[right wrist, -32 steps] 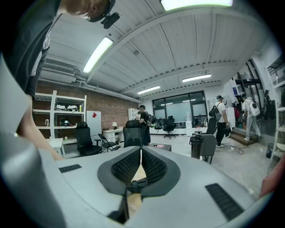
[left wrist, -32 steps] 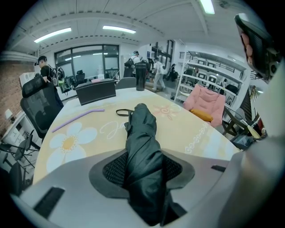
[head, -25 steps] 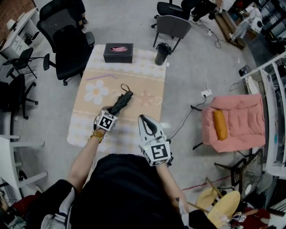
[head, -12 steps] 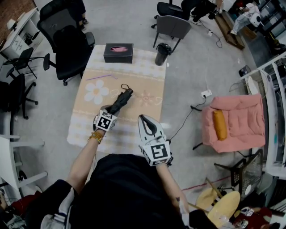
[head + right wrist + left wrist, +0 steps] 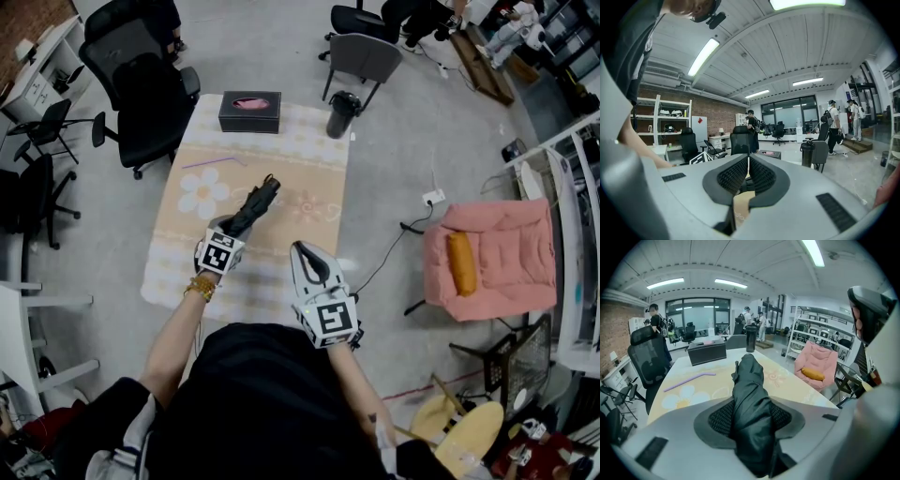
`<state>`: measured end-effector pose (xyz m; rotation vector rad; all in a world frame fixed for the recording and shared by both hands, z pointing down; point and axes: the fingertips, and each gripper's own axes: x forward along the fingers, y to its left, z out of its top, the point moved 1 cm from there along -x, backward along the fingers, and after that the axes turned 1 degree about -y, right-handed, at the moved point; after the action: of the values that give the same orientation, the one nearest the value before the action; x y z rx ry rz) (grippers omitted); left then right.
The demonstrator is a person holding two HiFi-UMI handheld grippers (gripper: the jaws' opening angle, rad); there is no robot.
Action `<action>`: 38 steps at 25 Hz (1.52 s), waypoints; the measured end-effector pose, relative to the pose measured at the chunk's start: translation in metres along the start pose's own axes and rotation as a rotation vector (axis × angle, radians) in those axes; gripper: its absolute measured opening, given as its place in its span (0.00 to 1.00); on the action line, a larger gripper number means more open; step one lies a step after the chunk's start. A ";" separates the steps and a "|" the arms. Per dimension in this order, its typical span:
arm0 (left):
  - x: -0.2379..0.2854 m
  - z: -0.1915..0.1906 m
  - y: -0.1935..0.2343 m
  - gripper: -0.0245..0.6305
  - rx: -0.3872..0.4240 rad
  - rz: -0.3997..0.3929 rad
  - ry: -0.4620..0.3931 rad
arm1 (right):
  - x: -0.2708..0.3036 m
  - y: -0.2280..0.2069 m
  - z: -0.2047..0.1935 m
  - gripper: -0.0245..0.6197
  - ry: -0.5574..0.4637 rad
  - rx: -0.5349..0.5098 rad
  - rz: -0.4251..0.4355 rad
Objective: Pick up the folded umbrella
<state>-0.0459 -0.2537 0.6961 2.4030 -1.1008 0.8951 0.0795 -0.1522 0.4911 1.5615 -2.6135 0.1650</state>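
The folded black umbrella (image 5: 255, 203) is held clear above the flower-patterned tablecloth (image 5: 309, 178). My left gripper (image 5: 236, 225) is shut on its near end. In the left gripper view the umbrella (image 5: 750, 394) runs away from the camera between the two pads of the left gripper (image 5: 751, 417), its far end pointing up over the table. My right gripper (image 5: 300, 247) hovers at the table's near edge, right of the umbrella. In the right gripper view its jaws (image 5: 748, 161) meet at the tips with nothing held.
On the table's far end stand a black tissue box (image 5: 249, 111) and a dark flask (image 5: 341, 112); a purple straw (image 5: 214, 162) lies left of the middle. A black office chair (image 5: 141, 84) and a grey chair (image 5: 361, 56) stand beyond, with a pink armchair (image 5: 497, 258) at right.
My left gripper has risen with the umbrella, whose far end and strap have come up off the tablecloth. The right gripper has kept still.
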 end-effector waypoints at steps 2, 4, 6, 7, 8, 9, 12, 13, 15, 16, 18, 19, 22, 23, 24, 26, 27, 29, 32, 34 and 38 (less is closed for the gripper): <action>-0.002 0.003 -0.001 0.33 0.002 -0.004 -0.007 | 0.001 -0.001 0.000 0.06 0.001 0.002 -0.001; -0.004 0.007 -0.003 0.33 0.004 -0.008 -0.017 | 0.001 -0.001 0.001 0.07 0.003 0.003 -0.001; -0.007 0.011 -0.004 0.33 0.004 -0.009 -0.029 | 0.002 0.000 0.001 0.07 0.003 0.001 0.001; -0.008 0.013 -0.005 0.33 0.004 -0.009 -0.035 | 0.002 0.000 0.001 0.06 0.003 0.001 0.001; -0.010 0.015 -0.005 0.33 0.004 -0.010 -0.042 | 0.002 0.001 0.001 0.07 0.003 0.003 0.001; -0.011 0.017 -0.006 0.33 0.006 -0.012 -0.049 | 0.002 0.001 0.000 0.06 0.003 0.005 0.001; -0.015 0.023 -0.008 0.32 0.015 -0.013 -0.069 | 0.002 0.000 -0.001 0.06 0.001 0.003 -0.001; -0.017 0.026 -0.009 0.32 0.017 -0.013 -0.076 | 0.001 0.000 -0.001 0.07 0.000 0.002 -0.002; -0.020 0.031 -0.010 0.33 0.021 -0.010 -0.091 | 0.001 -0.001 -0.002 0.07 0.000 0.000 -0.002; -0.022 0.034 -0.011 0.33 0.023 -0.008 -0.098 | 0.001 -0.001 -0.002 0.07 0.001 -0.001 -0.003; -0.025 0.039 -0.012 0.33 0.024 -0.007 -0.110 | 0.001 -0.002 -0.001 0.06 0.001 0.002 -0.004; -0.027 0.041 -0.012 0.33 0.025 -0.008 -0.116 | 0.001 -0.002 -0.001 0.07 0.000 0.004 -0.005; -0.031 0.046 -0.012 0.32 0.023 -0.009 -0.130 | 0.001 -0.001 -0.001 0.06 0.001 0.009 -0.006; -0.033 0.048 -0.013 0.32 0.022 -0.010 -0.135 | 0.001 -0.001 -0.001 0.06 0.001 0.008 -0.006; -0.035 0.049 -0.013 0.32 0.023 -0.011 -0.140 | 0.001 -0.001 -0.001 0.06 0.001 0.008 -0.006; -0.038 0.052 -0.014 0.32 0.028 -0.012 -0.149 | 0.001 -0.001 -0.002 0.06 0.002 0.005 -0.005; -0.040 0.054 -0.015 0.32 0.031 -0.012 -0.154 | 0.001 -0.001 -0.002 0.06 0.001 0.004 -0.004; -0.043 0.057 -0.016 0.32 0.036 -0.012 -0.164 | 0.001 0.000 -0.002 0.07 0.002 0.003 -0.003; -0.050 0.064 -0.017 0.31 0.044 -0.010 -0.186 | 0.002 0.001 -0.001 0.06 0.004 0.004 0.000; -0.056 0.070 -0.018 0.31 0.050 -0.008 -0.206 | 0.002 0.001 -0.001 0.07 0.002 0.000 0.003; -0.070 0.083 -0.021 0.31 0.054 0.004 -0.252 | 0.002 0.001 0.000 0.07 0.001 -0.009 0.006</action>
<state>-0.0314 -0.2470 0.5867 2.6131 -1.1828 0.6422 0.0776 -0.1533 0.4914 1.5497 -2.6148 0.1549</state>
